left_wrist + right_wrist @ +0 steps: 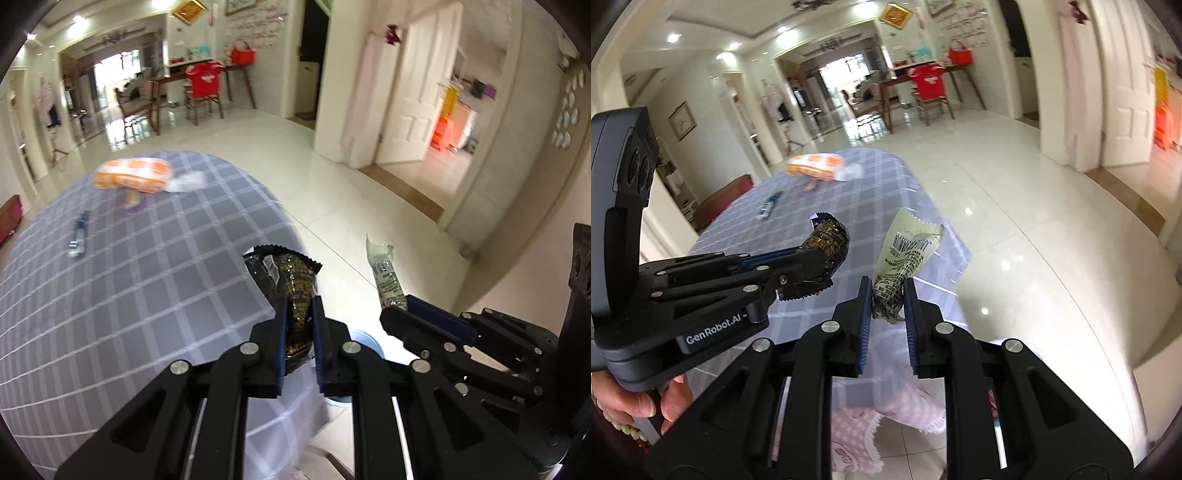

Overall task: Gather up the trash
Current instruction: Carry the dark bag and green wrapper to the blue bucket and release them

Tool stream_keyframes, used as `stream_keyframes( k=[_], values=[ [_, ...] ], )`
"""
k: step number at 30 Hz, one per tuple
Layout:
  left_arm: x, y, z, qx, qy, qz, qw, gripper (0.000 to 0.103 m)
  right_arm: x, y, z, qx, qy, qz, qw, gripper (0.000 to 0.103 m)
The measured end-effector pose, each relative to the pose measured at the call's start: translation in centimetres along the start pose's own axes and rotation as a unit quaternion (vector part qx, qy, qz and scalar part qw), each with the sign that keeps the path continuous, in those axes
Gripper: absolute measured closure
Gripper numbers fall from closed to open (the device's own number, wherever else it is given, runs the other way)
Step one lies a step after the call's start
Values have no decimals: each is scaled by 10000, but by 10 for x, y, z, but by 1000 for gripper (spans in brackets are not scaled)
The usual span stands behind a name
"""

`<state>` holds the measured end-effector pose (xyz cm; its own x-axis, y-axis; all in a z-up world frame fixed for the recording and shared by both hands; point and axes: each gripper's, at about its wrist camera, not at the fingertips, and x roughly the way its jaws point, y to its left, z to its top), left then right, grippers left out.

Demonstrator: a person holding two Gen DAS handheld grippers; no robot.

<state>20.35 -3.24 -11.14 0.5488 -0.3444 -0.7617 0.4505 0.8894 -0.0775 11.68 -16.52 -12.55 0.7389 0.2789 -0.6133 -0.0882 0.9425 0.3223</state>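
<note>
My left gripper (300, 301) is shut on a black and gold wrapper (291, 280) and holds it above the table's near edge; it also shows in the right wrist view (827, 240). My right gripper (888, 286) is shut on a pale green wrapper (905, 254) with a barcode, held up beside the left one; it shows in the left wrist view (386, 277) too. On the grey checked tablecloth (129, 295) farther off lie an orange and white bag (133, 175), a small blue wrapper (78, 232) and a small purple-tipped piece (132, 201).
A round pale blue rim (365, 338) shows below the left gripper, beside the table. A pink checked cloth (886, 406) hangs under the table's near edge. White glossy floor tiles (1015, 221) lie to the right. Chairs and a desk stand far back.
</note>
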Motion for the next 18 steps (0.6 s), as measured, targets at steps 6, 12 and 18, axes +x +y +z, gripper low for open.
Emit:
stream_keyframes(
  k=[6,12,18],
  values=[
    [35,-30,-1,105,332,-344,9988,91,-6,-37,-17,361,56,-269,9990,86],
    [70,-53,0,232,638,-653,9956,91,-12,-69,-27,708,-28,-520,9961,86],
    [94,-71,6,118,823,-980,9917,42,-22,-96,-37,1033,-178,-768,9915,86]
  ],
)
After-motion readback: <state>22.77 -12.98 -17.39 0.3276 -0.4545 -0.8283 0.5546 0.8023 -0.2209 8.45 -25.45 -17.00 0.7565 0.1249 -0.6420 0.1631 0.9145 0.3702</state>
